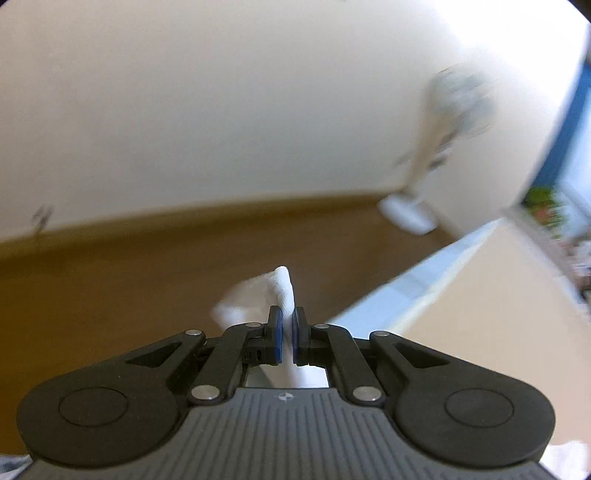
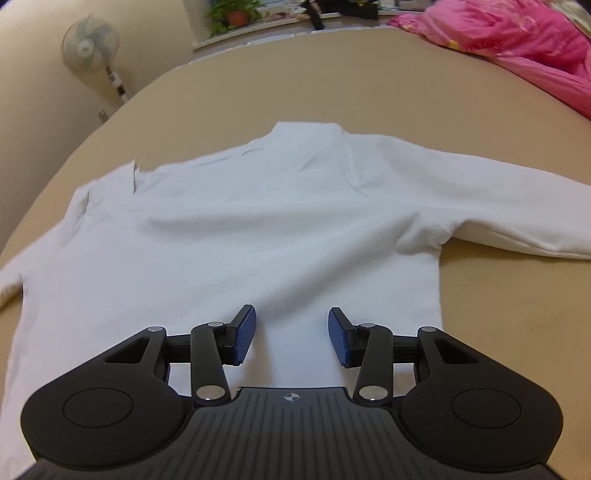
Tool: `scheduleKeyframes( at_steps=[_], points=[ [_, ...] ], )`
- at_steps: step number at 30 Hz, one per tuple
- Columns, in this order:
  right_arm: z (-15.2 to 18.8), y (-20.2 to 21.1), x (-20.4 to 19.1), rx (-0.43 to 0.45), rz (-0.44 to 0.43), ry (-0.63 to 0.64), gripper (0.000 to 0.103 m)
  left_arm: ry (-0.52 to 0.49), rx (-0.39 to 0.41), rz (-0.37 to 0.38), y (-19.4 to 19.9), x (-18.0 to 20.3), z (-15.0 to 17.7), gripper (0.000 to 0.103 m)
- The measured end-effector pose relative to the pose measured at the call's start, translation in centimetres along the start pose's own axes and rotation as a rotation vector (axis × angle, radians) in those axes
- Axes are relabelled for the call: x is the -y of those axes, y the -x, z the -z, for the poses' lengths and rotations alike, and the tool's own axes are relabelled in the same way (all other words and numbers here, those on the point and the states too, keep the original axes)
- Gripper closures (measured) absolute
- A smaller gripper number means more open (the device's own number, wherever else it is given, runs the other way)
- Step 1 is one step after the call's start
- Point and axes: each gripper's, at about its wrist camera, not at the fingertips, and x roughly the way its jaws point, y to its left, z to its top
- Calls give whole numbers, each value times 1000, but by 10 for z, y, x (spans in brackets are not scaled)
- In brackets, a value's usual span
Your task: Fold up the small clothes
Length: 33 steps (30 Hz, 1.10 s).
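A white long-sleeved shirt (image 2: 258, 229) lies spread flat on the tan bed surface (image 2: 498, 332), collar at the far side, its right sleeve (image 2: 498, 206) stretched out to the right. My right gripper (image 2: 291, 334) is open, its jaws wide apart, just above the shirt's lower middle near the hem. My left gripper (image 1: 287, 334) is shut on a fold of the white fabric (image 1: 258, 295), lifted off the bed with the view pointing toward the floor and wall. Which part of the shirt it holds cannot be told.
A pink quilt (image 2: 517, 40) lies at the bed's far right. A standing fan (image 2: 90, 44) is by the wall at the left; it also shows blurred in the left wrist view (image 1: 436, 147). A potted plant (image 2: 232, 14) sits on the window sill. Brown floor (image 1: 110, 277) lies beyond the bed's edge (image 1: 424, 280).
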Motion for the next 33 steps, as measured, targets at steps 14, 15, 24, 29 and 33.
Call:
scheduleKeyframes(
  at_steps=[14,15,24,29,33],
  points=[
    [-28,11,42,100,-85,-226,80,-379,-211,976,231,394,183,72],
    [-30,10,46,98,-98,-240,80,-415,-297,1018,238,406,205,64],
    [-36,-5,53,62,-172,-291,74,-679,-256,816,222,329,223,61],
    [-42,-29,39,60,-227,-278,74,-713,-164,650,209,237,169,61],
    [-45,-53,29,47,-236,-280,74,-631,-137,562,189,187,146,61]
  ],
)
